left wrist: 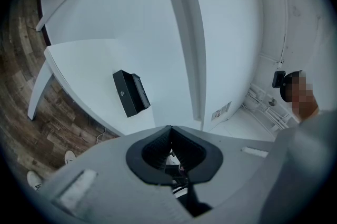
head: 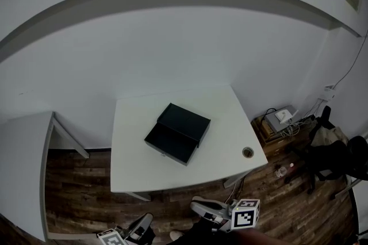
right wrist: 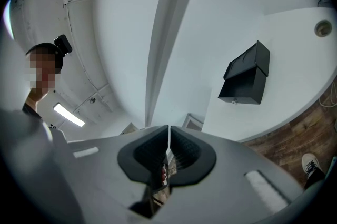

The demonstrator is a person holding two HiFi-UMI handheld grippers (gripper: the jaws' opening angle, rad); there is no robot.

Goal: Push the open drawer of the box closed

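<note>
**Tongs held back, drawer still out.** You hold both tongs short of the near edge of the counter (head: 132, 175), well apart from the black box (head: 187, 121) near its middle. The drawer (head: 167, 143) stands pulled out of the box toward you and to your left. Its slide axis therefore runs on a diagonal, from the near left back into the box.

The left tongs (head: 140, 225) are pressed together on nothing. They sit on the side of the box that the drawer front faces, and their view shows that front and its small knob (left wrist: 120, 93) plainly. That hand looks better lined up for a straight push along the axis.

The right tongs (head: 210, 207) are barely parted and empty. They are about as far from the box, but off to its other side, and would likely meet the drawer front at a slant.

Nothing stands on the counter between either pair and the box. A round cable hole (head: 248, 152) lies right of the box. A side table (head: 23, 140) stands well to its left, and a crate of gear (head: 279, 121) sits on the floor well to its right.
</note>
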